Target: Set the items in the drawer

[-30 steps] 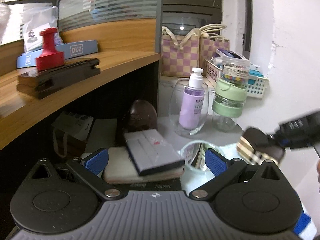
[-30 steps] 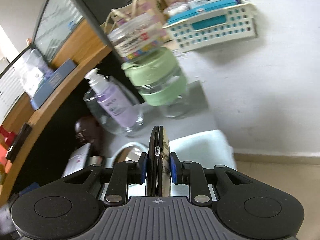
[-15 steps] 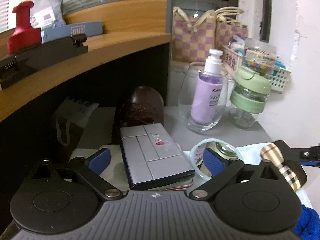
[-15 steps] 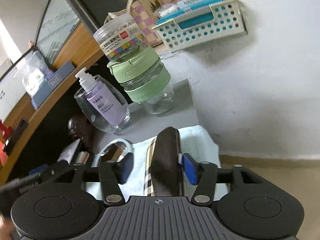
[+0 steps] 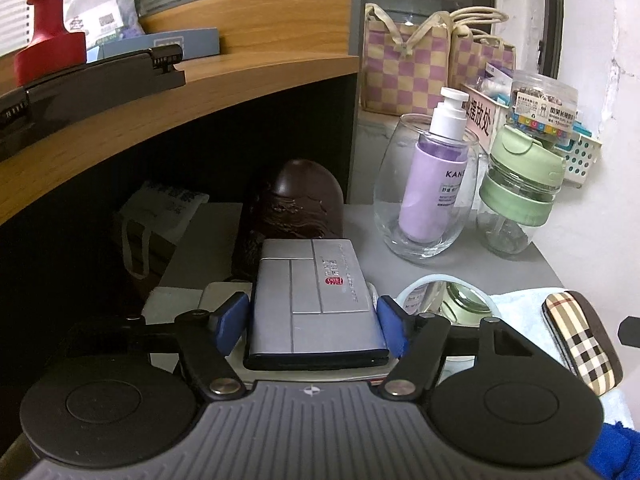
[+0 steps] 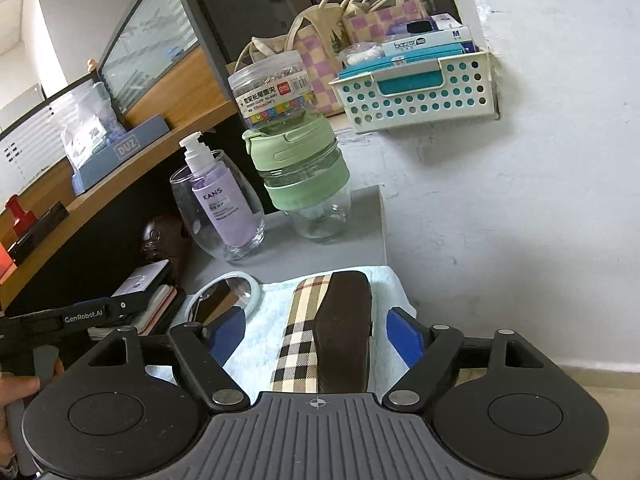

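Observation:
In the left wrist view my left gripper (image 5: pixel 311 326) has its blue pads (image 5: pixel 230 322) pressed against both long sides of a flat silver case (image 5: pixel 316 296). The case lies on a stack of flat things. In the right wrist view a plaid and brown glasses case (image 6: pixel 328 328) lies on a white towel (image 6: pixel 272 312). My right gripper (image 6: pixel 316 332) stands open around it, with a gap on each side. The glasses case (image 5: pixel 580 340) also shows at the right of the left wrist view. No drawer can be made out.
A round mirror (image 6: pixel 224 296) lies between the two cases. Behind stand a glass holding a purple pump bottle (image 5: pixel 432 188), a green-lidded jar (image 5: pixel 516 196), a dark brown figure (image 5: pixel 296 204) and checked bags (image 5: pixel 408 60). A wooden shelf (image 5: pixel 200 96) overhangs the left. A white wall (image 6: pixel 520 200) is on the right.
My right gripper opened and let the glasses case down onto the towel. My left gripper moved in over the silver case and its fingers closed against it.

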